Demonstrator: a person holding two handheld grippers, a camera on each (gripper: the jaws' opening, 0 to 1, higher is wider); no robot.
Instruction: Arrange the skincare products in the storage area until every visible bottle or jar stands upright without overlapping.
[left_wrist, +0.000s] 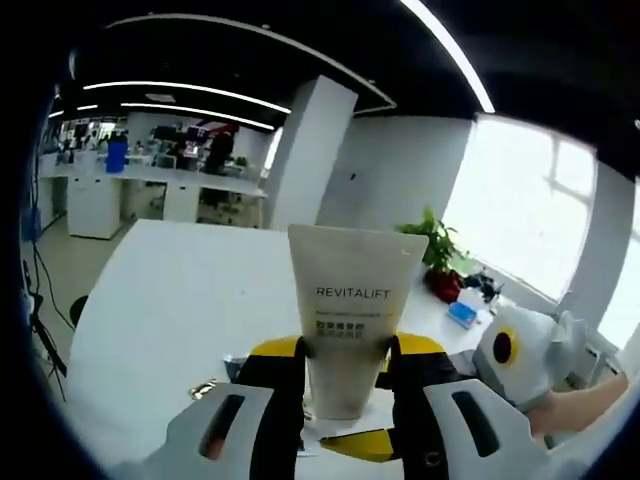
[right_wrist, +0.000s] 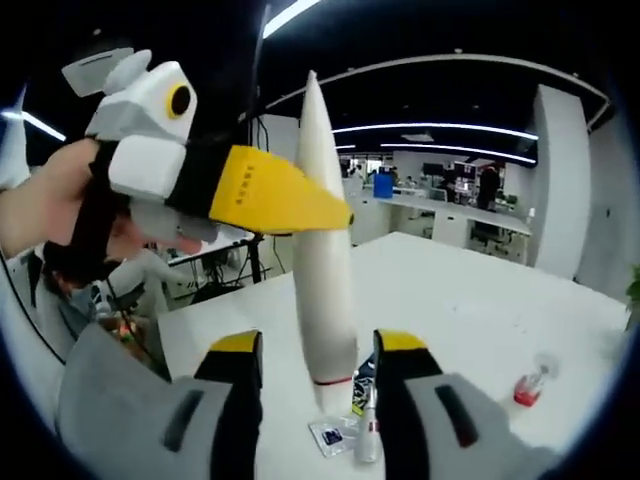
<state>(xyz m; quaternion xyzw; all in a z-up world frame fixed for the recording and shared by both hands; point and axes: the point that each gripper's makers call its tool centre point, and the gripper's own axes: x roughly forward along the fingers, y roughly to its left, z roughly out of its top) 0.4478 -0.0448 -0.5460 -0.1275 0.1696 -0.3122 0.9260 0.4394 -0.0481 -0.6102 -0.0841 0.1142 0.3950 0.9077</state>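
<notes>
Two grippers meet on one cream tube (left_wrist: 350, 310) lettered REVITALIFT, held upright above the white desk (left_wrist: 170, 300). The left gripper (left_wrist: 345, 400) has its yellow-tipped jaws pressed against the tube's lower body from both sides. In the right gripper view the right gripper (right_wrist: 318, 375) brackets the tube's base; whether its jaws touch it I cannot tell. At 5 o'clock on the desk lies a small red-tipped bottle (right_wrist: 530, 385).
</notes>
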